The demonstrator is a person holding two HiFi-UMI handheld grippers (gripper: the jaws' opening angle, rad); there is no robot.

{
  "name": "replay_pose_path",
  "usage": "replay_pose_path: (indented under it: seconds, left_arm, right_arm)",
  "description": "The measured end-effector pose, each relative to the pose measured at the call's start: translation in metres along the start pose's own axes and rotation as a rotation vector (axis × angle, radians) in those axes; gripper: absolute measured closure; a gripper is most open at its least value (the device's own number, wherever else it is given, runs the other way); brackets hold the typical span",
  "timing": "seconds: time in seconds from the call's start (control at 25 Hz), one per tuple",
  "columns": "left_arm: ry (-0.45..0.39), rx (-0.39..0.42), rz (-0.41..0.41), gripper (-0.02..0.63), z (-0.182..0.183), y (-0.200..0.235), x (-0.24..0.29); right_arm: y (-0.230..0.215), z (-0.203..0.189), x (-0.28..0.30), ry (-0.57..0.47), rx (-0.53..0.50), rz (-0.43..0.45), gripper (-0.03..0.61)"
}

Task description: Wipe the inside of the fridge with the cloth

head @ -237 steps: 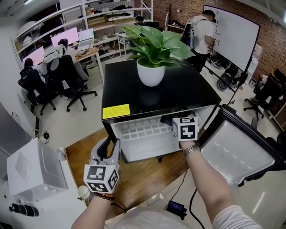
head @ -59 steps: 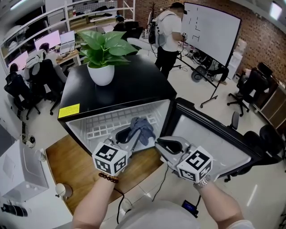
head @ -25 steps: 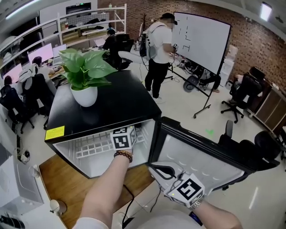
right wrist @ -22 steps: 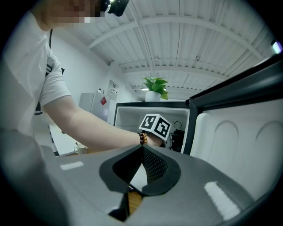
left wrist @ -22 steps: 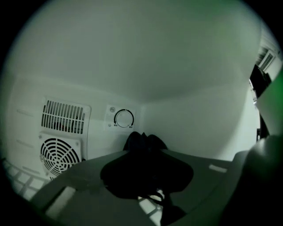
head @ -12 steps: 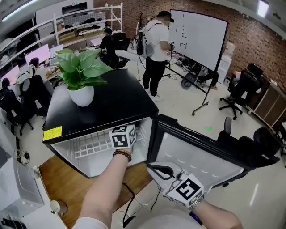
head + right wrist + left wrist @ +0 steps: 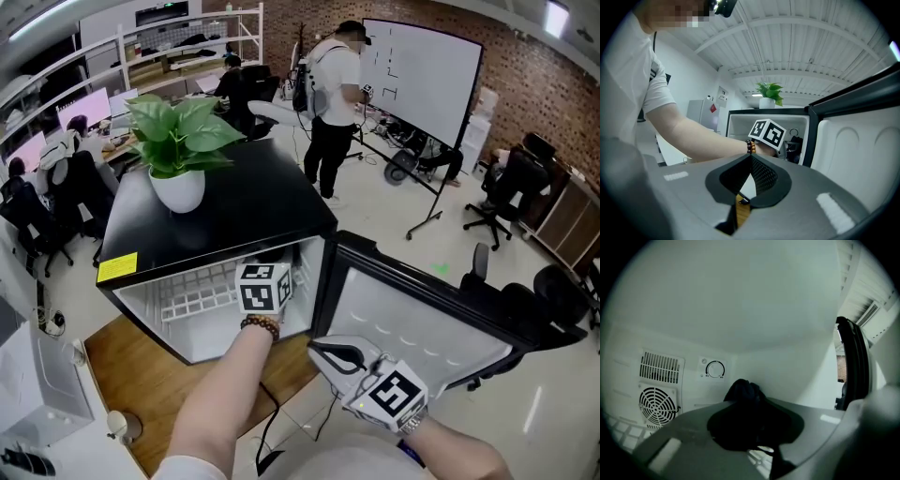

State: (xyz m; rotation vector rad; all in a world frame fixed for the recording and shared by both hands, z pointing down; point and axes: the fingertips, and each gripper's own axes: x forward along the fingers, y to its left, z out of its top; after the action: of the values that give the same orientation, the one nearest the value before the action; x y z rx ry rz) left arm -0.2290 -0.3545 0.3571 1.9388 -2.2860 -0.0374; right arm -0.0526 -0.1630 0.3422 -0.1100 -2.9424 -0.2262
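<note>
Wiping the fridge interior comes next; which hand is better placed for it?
Left. The left gripper is inside the fridge, shut on the cloth. The right gripper is shut, empty, outside by the open door.

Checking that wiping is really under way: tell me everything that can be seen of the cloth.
The cloth is dark, soft fabric bunched into a crumpled wad; its exact colour is hard to tell in the dim interior. It is clamped in the left gripper and bulges out past the tips. It is inside the fridge, in front of the white back wall, just below the thermostat dial in the picture. Whether it touches any wall cannot be told.
</note>
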Motion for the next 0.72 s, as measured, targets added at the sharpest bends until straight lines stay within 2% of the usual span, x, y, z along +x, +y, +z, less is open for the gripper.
replay_pose_path:
  seconds: [0.56, 0.72]
  left_arm:
    - [0.002, 0.054, -0.045, 0.528, -0.003, -0.031, -0.029]
    - [0.000, 0.065, -0.058, 0.528, -0.002, -0.040, -0.037]
  right_arm:
    - [0.019, 0.000, -0.011, -0.029, 0.047, 0.009, 0.577]
    - [0.023, -0.001, -0.015, -0.027, 0.031, 0.019, 0.577]
